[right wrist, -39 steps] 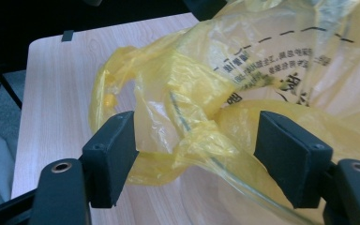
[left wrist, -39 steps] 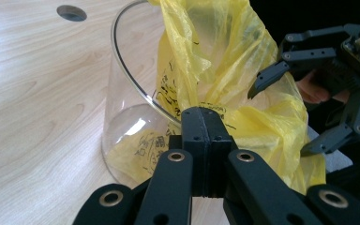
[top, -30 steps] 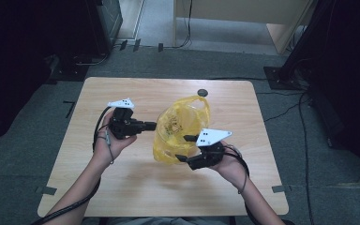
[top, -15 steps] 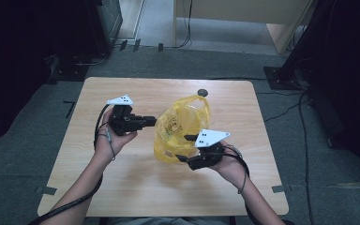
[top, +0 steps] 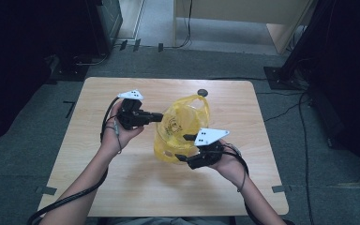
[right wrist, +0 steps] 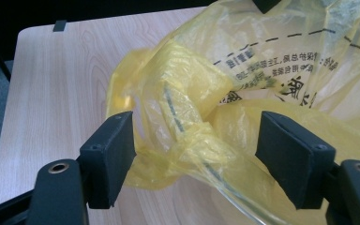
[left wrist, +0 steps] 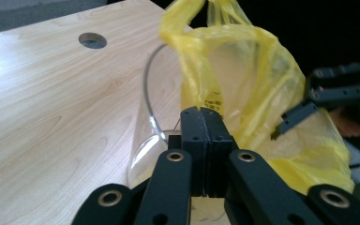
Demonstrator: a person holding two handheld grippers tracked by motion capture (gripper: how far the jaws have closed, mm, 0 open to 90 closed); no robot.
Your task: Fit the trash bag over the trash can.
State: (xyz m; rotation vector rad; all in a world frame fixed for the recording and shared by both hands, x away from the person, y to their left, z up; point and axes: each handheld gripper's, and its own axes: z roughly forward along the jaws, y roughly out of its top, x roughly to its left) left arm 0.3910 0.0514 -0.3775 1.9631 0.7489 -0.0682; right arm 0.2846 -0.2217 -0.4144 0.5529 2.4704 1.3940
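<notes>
Plastic: thin yellow bag [top: 180, 129], soft, light and slippery, draped over a clear stiff container [left wrist: 152, 126].
Place: middle of the tabletop [top: 98, 187], a round hole [top: 202, 92] at its 12 o'clock.
Left claw [top: 158, 117]: at the bag's 9 o'clock, jaws pressed together, film possibly pinched, hard to tell.
Right claw [right wrist: 197, 161]: at the bag's 5 o'clock, jaws wide, crumpled film between them, not pinched.
Hold: likely best on a bunched fold or the handle loop [top: 198, 100]; smooth film would slide.

Wooden table [top: 122, 187], grey carpet floor [top: 23, 164], dim room.
</notes>
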